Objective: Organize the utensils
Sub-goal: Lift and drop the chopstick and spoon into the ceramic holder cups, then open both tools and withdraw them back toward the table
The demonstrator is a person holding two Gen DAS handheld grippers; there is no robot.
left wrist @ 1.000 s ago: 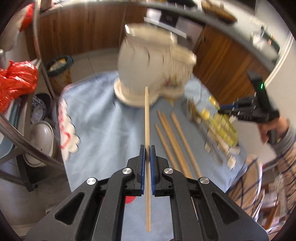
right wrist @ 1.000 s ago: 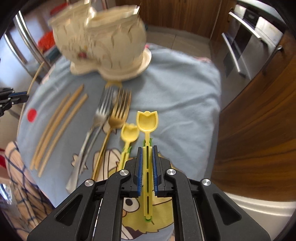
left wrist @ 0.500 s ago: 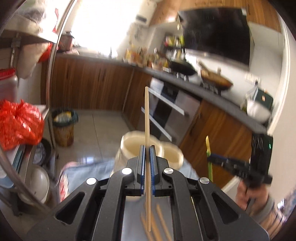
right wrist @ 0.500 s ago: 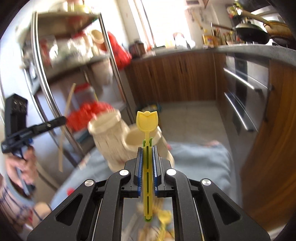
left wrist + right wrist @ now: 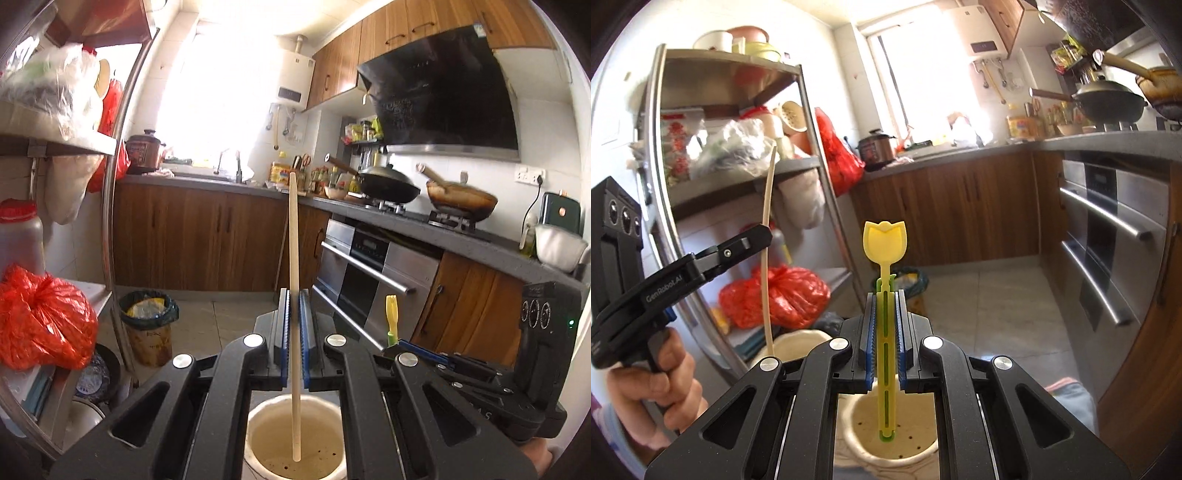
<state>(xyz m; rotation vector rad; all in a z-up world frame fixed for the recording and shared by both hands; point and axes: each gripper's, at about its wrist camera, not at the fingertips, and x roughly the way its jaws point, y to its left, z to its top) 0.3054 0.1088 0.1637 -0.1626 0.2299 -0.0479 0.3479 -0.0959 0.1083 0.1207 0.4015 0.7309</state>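
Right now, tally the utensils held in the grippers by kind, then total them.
Wooden chopstick, in the left gripper: 1
Yellow tulip-shaped spoon, in the right gripper: 1
Total: 2

chopstick (image 5: pixel 293 280) lifted off table; now over holder (image 5: pixel 295 439) | spoon (image 5: pixel 885 291) likewise

Open floor (image 5: pixel 221 317) ahead, free for passage. Left side blocked by metal shelf rack (image 5: pixel 812 155) with red bags (image 5: pixel 40 321) and bin (image 5: pixel 147 325) at its foot. Right side bounded by cabinets and oven front (image 5: pixel 373 284). Below: two cream holder cups (image 5: pixel 295 443) (image 5: pixel 890 432) with open mouths, each partly taken up by a clamped utensil standing upright. Grippers near each other, apart, side by side.
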